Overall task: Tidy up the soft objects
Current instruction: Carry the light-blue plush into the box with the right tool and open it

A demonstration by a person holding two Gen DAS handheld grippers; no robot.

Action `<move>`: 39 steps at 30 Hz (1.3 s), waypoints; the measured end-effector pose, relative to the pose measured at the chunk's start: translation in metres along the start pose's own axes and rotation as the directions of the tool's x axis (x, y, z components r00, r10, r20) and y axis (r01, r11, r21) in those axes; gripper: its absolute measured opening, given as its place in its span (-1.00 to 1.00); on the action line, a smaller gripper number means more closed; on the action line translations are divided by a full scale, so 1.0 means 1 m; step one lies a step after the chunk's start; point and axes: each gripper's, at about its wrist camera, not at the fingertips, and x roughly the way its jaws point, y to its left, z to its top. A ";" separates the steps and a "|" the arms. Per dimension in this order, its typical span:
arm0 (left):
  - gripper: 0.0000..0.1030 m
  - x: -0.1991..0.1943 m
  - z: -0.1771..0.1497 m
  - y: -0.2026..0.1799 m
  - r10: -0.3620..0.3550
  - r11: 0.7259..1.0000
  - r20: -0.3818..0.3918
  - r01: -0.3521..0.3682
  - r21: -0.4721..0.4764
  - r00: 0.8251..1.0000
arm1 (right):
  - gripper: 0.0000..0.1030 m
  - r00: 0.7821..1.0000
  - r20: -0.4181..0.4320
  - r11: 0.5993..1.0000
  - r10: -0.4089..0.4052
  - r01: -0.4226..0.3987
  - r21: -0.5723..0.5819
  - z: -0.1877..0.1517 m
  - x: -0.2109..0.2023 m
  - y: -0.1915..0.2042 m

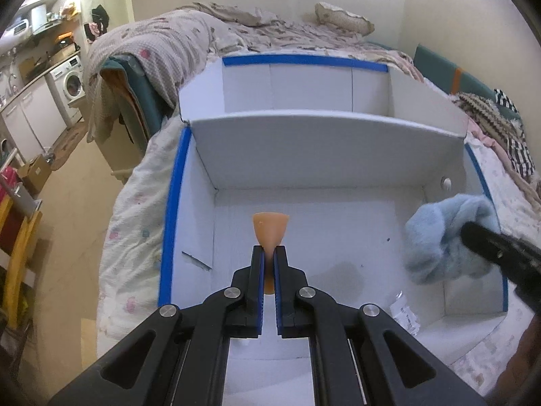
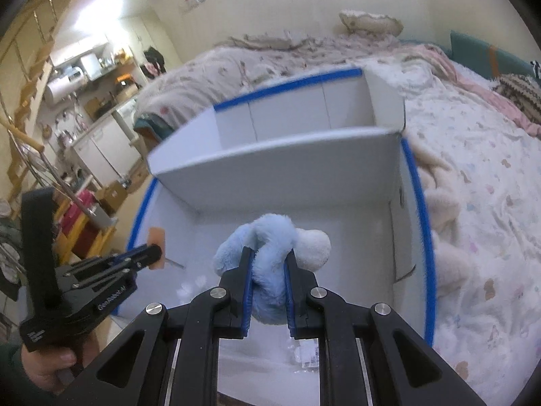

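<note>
The left gripper (image 1: 269, 253) is clamping a small orange sponge (image 1: 270, 228), its jaws closed tight on the narrow end, holding it above the floor of the white box (image 1: 304, 155). The right gripper (image 2: 268, 257) is squeezing a blue plush toy (image 2: 267, 237), jaws pressed into the fur, over the same near compartment. Beyond them, a white divider (image 2: 270, 165) is separating the far compartment. The box is sitting on a bed (image 2: 473, 176), with a pillow (image 1: 343, 17) lying farther back.
</note>
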 end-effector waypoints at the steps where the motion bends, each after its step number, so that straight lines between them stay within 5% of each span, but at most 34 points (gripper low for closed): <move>1: -0.90 0.002 0.000 -0.001 0.007 1.000 -0.001 -0.007 0.005 1.000 | -0.67 1.000 -0.018 1.000 -0.007 0.007 0.000 -0.001 0.005 0.000; 11: -0.90 0.016 -0.002 -0.001 0.009 1.000 -0.028 -0.008 0.015 1.000 | -0.66 0.985 -0.156 0.997 -0.075 0.075 -0.006 -0.016 0.033 -0.007; 23: -0.88 0.022 -0.007 -0.004 0.003 1.000 -0.058 -0.001 0.030 0.998 | -0.65 0.981 -0.176 0.995 -0.082 0.090 0.034 -0.018 0.033 -0.015; 29: -0.66 0.017 -0.006 -0.011 -0.016 0.999 -0.039 0.018 0.048 0.999 | -0.46 0.981 -0.180 0.994 -0.072 0.084 0.063 -0.017 0.034 -0.018; 31: -0.64 0.017 -0.006 -0.011 -0.016 0.999 -0.039 0.018 0.048 0.999 | -0.24 0.981 -0.177 0.993 -0.074 0.088 0.073 -0.017 0.033 -0.020; 33: -0.63 0.016 -0.006 -0.010 -0.019 0.999 -0.043 0.021 0.043 0.999 | 0.35 0.985 -0.161 0.993 -0.069 0.084 0.087 -0.016 0.030 -0.022; 35: -0.61 0.016 -0.005 -0.010 -0.016 0.999 -0.045 0.018 0.040 0.999 | 0.37 0.990 -0.129 0.992 -0.063 0.077 0.101 -0.014 0.026 -0.022; 38: -0.17 0.012 -0.005 -0.011 -0.002 0.999 -0.035 0.004 0.040 0.999 | 0.61 0.993 -0.111 0.992 -0.042 0.055 0.116 -0.010 0.022 -0.023; 39: 0.11 0.010 -0.004 -0.011 0.005 0.999 -0.022 -0.004 0.038 1.000 | 0.64 0.993 -0.108 0.990 -0.035 0.049 0.130 -0.009 0.020 -0.024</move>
